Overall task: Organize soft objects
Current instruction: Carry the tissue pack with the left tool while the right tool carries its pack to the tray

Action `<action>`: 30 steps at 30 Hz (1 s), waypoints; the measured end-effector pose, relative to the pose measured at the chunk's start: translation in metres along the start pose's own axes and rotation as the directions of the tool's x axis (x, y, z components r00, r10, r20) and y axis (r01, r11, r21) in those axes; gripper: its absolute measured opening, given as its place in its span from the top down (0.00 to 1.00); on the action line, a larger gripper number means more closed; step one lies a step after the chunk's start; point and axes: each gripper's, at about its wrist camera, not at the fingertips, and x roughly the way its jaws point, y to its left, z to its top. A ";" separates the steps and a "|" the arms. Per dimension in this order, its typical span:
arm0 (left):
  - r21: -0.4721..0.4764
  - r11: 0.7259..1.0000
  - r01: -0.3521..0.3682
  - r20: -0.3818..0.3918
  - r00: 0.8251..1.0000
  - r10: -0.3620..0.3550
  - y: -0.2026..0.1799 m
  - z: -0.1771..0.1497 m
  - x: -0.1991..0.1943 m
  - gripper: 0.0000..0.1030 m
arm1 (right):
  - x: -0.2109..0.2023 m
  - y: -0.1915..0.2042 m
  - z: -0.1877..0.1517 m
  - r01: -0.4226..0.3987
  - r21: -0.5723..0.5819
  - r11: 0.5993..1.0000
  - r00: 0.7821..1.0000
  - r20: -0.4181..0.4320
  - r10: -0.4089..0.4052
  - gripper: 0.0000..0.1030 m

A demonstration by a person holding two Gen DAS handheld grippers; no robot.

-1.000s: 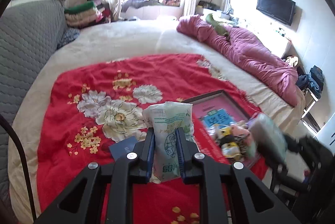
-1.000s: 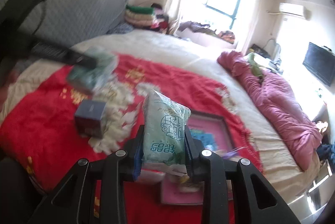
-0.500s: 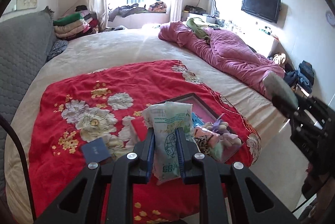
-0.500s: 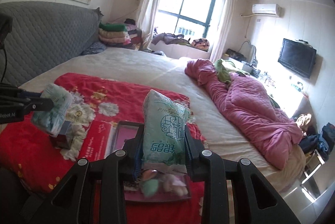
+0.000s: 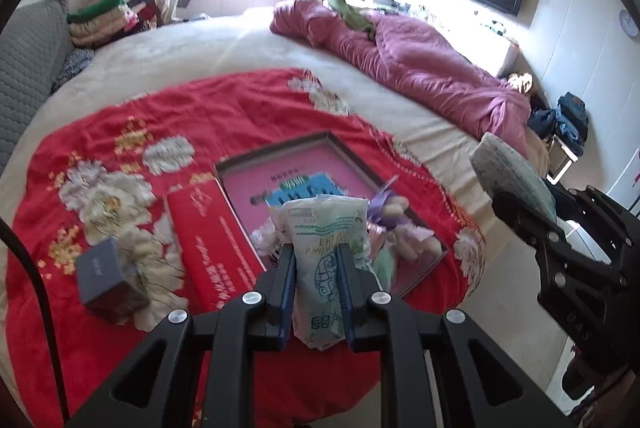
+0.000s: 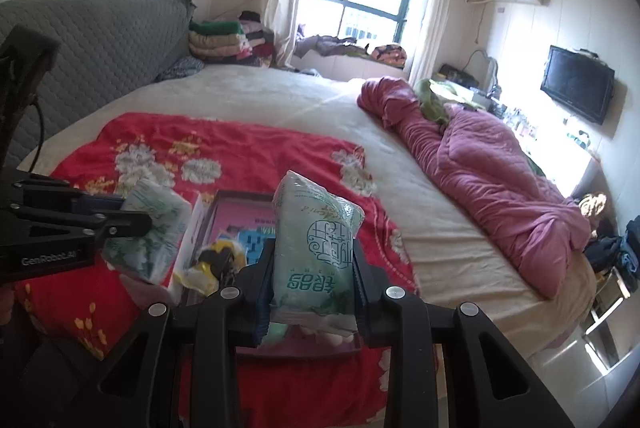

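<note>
My left gripper (image 5: pixel 316 260) is shut on a green-and-white tissue pack (image 5: pixel 326 260), held upright above the near corner of a dark-framed pink tray (image 5: pixel 276 152) on the red floral blanket (image 5: pixel 132 116). Soft toys (image 5: pixel 400 232) lie in the tray's near corner. My right gripper (image 6: pixel 314 256) is shut on a second tissue pack (image 6: pixel 316 240), also upright, over the tray (image 6: pixel 240 194). In the right wrist view the left gripper with its pack (image 6: pixel 150 228) shows at the left; in the left wrist view the right gripper's pack (image 5: pixel 508 168) shows at the right.
A red flat box (image 5: pixel 212 240) lies left of the tray, and a small dark blue box (image 5: pixel 106 280) sits further left. A rumpled pink quilt (image 5: pixel 420 68) lies along the bed's right side. Folded clothes (image 6: pixel 228 36) are stacked by the grey headboard (image 6: pixel 100 40).
Both grippers have swung with their tissue packs toward the tray; the left has sunk closer to it, so the tray and toys now sit right behind its pack. Neither grip has changed.
</note>
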 end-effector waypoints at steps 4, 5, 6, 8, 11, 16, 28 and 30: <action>0.002 1.000 -0.001 -0.041 0.999 0.001 -0.003 -0.009 0.027 0.81 | 0.028 0.005 -0.018 -0.024 -0.007 1.000 0.998 -0.056 0.024 0.68; 0.005 1.000 -0.003 -0.051 0.999 0.003 -0.005 -0.011 0.032 0.81 | 0.033 0.005 -0.021 -0.030 -0.008 1.000 0.997 -0.065 0.029 0.68; 0.008 1.000 -0.007 -0.059 0.998 0.008 -0.006 -0.013 0.037 0.81 | 0.039 0.005 -0.026 -0.034 -0.008 0.999 0.997 -0.075 0.034 0.67; 0.005 1.000 -0.006 -0.073 0.997 0.006 -0.006 -0.016 0.047 0.81 | 0.049 0.005 -0.034 -0.046 -0.006 0.999 0.994 -0.095 0.045 0.67; -0.002 1.000 0.002 -0.088 0.996 -0.003 -0.007 -0.018 0.058 0.81 | 0.063 0.004 -0.044 -0.062 -0.002 0.998 0.991 -0.122 0.062 0.67; -0.002 1.000 0.014 -0.117 0.993 -0.015 -0.009 -0.020 0.076 0.81 | 0.090 0.004 -0.056 -0.093 0.005 0.996 0.980 -0.174 0.092 0.67; -0.005 1.000 -0.012 -0.147 0.989 0.012 -0.003 -0.007 0.114 0.81 | 0.153 -0.004 -0.063 -0.112 0.003 0.994 0.970 -0.217 0.110 0.67; -0.011 1.000 -0.019 -0.147 0.989 0.017 -0.001 -0.005 0.118 0.81 | 0.162 -0.005 -0.061 -0.115 0.007 0.993 0.969 -0.220 0.114 0.67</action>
